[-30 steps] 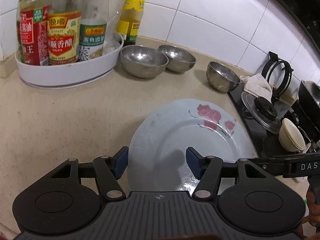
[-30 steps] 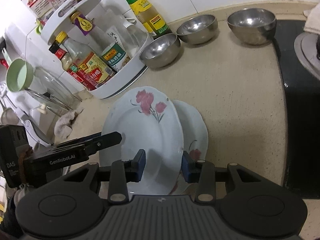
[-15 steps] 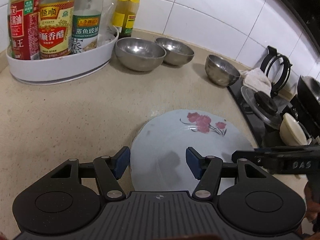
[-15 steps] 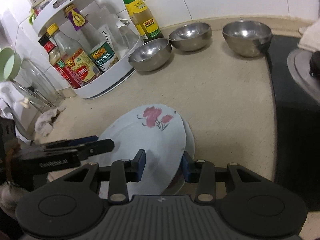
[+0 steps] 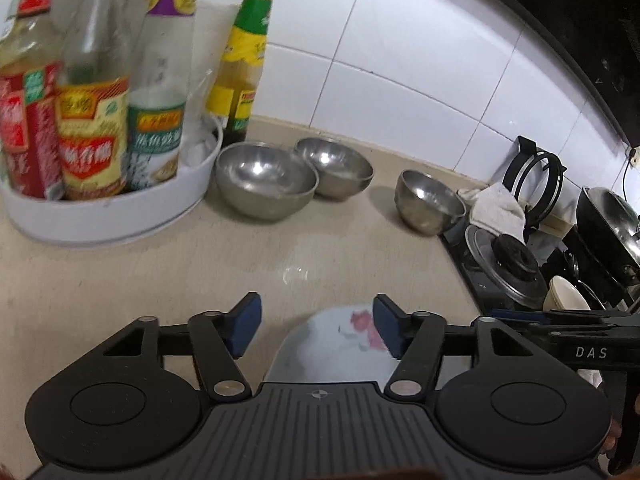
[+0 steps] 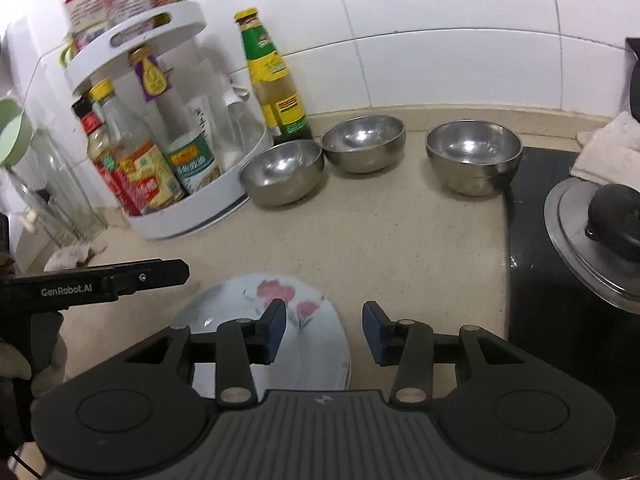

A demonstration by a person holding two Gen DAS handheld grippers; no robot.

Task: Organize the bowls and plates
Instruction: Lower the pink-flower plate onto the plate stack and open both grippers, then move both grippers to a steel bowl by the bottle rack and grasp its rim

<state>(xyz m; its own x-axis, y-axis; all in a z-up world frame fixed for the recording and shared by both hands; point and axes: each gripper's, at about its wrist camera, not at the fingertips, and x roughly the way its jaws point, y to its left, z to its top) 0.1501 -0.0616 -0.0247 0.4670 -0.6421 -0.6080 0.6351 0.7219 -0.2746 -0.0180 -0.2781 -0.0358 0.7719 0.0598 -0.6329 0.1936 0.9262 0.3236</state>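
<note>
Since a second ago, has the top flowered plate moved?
Yes. The flowered plate was tilted up against the right tool; now it lies flat on the lower plate, farther from the white bottle rack.

Three bowls [image 6: 362, 148] behind the plates [image 6: 312, 336], rack [image 6: 200, 216] at their left

Top flowered plate [image 6: 280, 320] now flat on stack; both tongs opening, clear.
</note>
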